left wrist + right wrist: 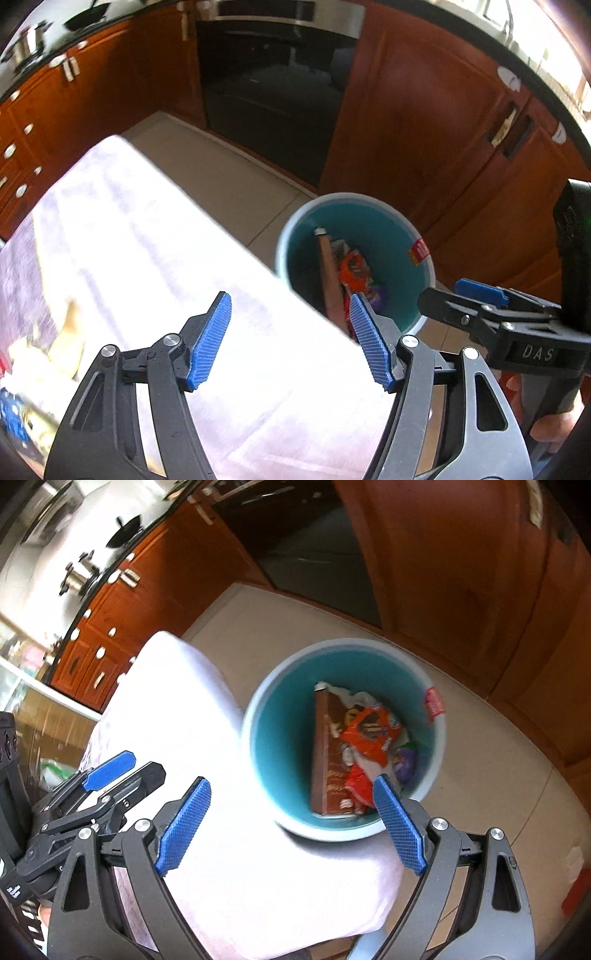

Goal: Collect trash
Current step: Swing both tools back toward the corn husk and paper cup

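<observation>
Both the left gripper (290, 341) and the right gripper (291, 825) are wide apart and empty above the bin (258, 716), so I think the next job is finding more trash on the table (147, 229).

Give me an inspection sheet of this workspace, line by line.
Surface: table under a pale cloth, glare-washed.
Job's things: teal bin on the floor by the table; inside, a brown carton, orange wrapper and other wrappers.
Clutter: blurred items at the table's left end, unidentifiable.
Grippers: left gripper open, empty; right gripper open, empty, above the bin.
Cables: nothing seen.
Surroundings: wood cabinets, oven, pot and pan on the counter.
</observation>
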Tool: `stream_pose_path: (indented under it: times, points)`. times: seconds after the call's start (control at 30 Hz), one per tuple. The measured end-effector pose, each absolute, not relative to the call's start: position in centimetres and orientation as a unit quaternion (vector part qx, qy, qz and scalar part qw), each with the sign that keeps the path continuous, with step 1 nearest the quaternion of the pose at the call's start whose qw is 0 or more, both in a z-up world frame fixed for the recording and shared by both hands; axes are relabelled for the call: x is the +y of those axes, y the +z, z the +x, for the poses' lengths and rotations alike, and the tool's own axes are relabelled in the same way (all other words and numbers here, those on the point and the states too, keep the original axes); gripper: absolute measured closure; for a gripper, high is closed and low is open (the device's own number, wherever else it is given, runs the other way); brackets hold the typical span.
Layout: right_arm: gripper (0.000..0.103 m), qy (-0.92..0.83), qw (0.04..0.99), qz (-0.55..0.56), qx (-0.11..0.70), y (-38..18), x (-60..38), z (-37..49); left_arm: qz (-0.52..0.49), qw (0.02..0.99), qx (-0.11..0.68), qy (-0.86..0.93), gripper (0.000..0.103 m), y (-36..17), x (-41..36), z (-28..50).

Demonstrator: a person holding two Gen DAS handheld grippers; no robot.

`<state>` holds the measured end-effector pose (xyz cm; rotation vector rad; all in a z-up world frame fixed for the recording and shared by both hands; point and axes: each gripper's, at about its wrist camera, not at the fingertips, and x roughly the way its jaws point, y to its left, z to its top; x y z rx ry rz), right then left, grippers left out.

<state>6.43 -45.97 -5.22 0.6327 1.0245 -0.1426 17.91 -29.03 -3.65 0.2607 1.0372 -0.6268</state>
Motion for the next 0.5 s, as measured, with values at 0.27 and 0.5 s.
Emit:
stream_pose_path:
  times: [0.27, 0.5]
  points:
    - [0.017, -0.002, 0.834, 0.247, 0.493, -2.6, -37.7, 8.9, 0.075, 0.843, 0.483, -0.225, 0.031, -2.5, -17.3, 16.4]
    - [0.017, 0.059, 0.837, 0.193, 0.509, -1.0, -29.4, 10.8, 0.035, 0.86, 0.485, -0.152, 0.031, -2.7, -6.8, 16.0]
